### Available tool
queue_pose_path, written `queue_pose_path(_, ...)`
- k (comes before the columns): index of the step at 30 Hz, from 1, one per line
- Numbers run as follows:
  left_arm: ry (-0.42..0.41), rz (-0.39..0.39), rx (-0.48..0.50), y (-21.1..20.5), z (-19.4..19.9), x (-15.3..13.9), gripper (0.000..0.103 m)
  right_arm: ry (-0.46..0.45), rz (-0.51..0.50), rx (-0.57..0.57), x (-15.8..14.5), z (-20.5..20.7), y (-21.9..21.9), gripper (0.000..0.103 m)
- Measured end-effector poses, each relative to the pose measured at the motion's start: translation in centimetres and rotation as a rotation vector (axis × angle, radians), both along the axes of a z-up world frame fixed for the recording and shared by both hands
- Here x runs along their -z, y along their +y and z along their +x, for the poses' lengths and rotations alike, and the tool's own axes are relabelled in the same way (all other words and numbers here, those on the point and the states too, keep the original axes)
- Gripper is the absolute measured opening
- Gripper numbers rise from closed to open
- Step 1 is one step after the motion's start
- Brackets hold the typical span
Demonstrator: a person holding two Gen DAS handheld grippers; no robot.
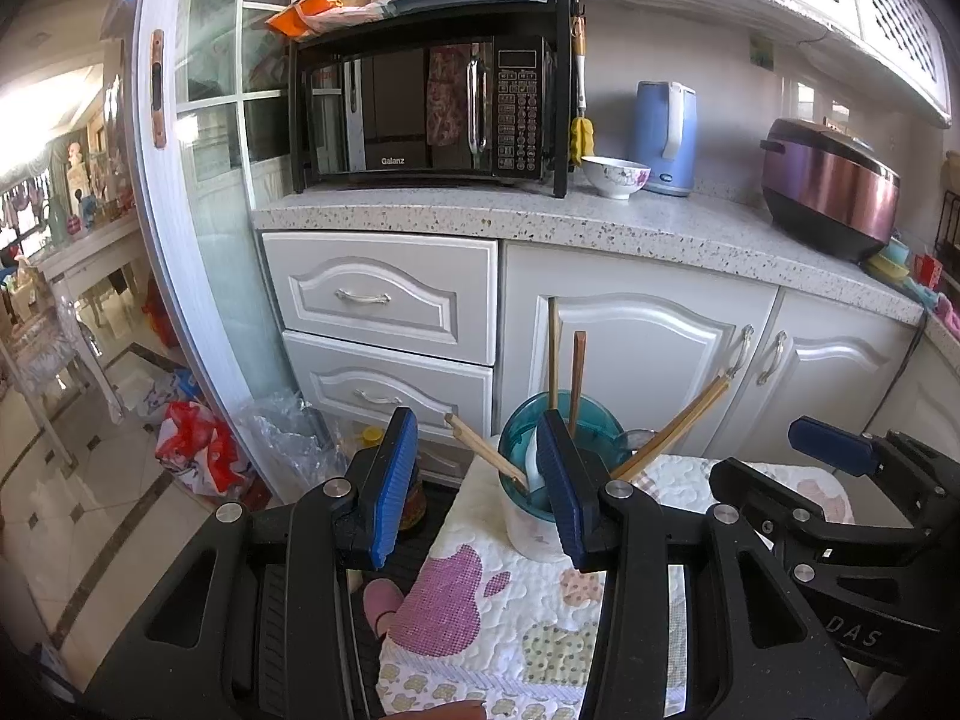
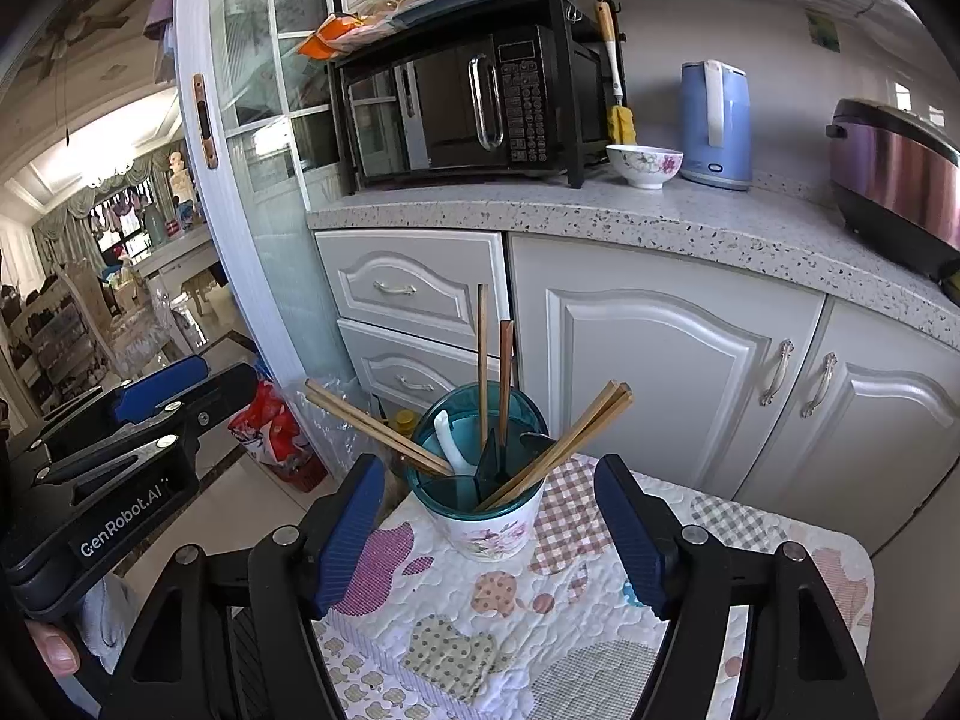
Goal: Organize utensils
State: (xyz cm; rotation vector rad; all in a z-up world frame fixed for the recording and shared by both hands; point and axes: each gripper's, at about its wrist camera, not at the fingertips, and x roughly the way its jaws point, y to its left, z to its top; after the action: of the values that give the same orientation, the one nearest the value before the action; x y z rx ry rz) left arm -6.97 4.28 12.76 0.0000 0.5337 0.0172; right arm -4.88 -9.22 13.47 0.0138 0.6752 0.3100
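Both fisheye views are bright and mostly sharp. Daylight floods in from the room at far left, where it blows out to white glare. The microwave door mirrors the room. Straight lines bow strongly near the edges, and the corners fall to black.

The utensil holder stands on the quilted cloth, in front of the cabinet doors. In it, 2 chopsticks stand upright at the back, 1 pair leans left, another pair leans right, and a spoon sits between. Behind, on the countertop, the microwave stands left, then the bowl, the kettle and the rice cooker rightward.
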Motion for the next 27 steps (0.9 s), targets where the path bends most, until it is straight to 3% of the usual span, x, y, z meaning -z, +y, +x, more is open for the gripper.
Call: queue_pose_path(27,0.016,-0.003,0.001,0.35,0.48,0.25,0.041,0.022,-0.015,-0.014,0.68,0.42,0.56,0.071)
